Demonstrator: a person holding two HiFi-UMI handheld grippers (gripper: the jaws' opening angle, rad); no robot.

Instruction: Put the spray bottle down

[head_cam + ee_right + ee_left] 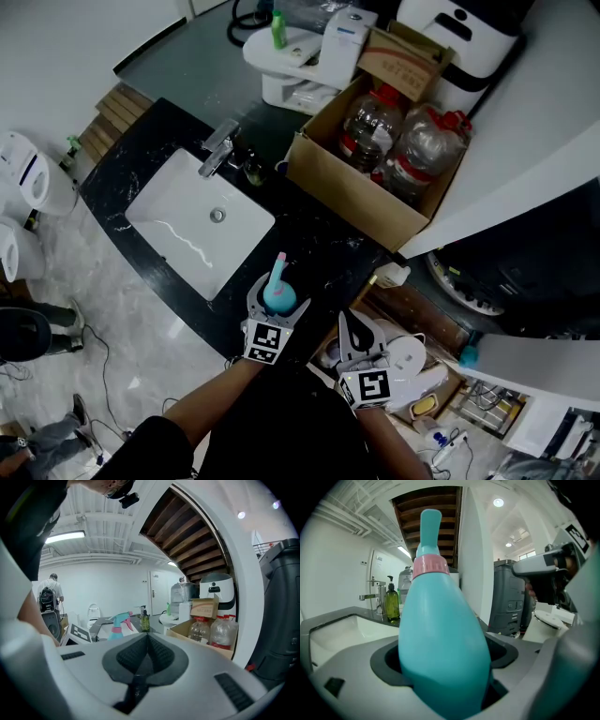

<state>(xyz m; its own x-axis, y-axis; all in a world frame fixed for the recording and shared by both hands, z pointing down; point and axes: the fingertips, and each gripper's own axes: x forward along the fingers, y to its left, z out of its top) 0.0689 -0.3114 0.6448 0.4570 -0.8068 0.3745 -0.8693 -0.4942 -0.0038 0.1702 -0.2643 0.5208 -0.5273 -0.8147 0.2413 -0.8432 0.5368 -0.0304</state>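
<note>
Locate the spray bottle [278, 291] at the centre of the head view, over the dark countertop [323, 239] and close to its near edge; read its long axis as close to vertical, base down and pink collar and nozzle up, with the neck leaning slightly toward 11 o'clock in the left gripper view; cannot tell from any view whether the base already touches the stone. Confirm the grasp next: left gripper [277, 306] clenched on the teal lower body, one jaw on each side, bottle at 12 o'clock from the marker cube and straight along the jaw line. Treat the coming move as a short descent along the bottle's own axis, then a parting of the jaws and a retreat toward 6 o'clock; judge the tall, narrow-necked shape as likely to tip if set down tilted. Note the white sink [192, 230] just beside the bottle at 10 o'clock, with the faucet [217, 150] beyond it at 11 o'clock; note the cardboard box [352, 197] of plastic jugs at 1 o'clock, apart from the bottle. Place the right gripper [356, 328] at 4 o'clock, off the counter edge, jaws pressed together on nothing; count it as the farther hand and idle for this step.
</note>
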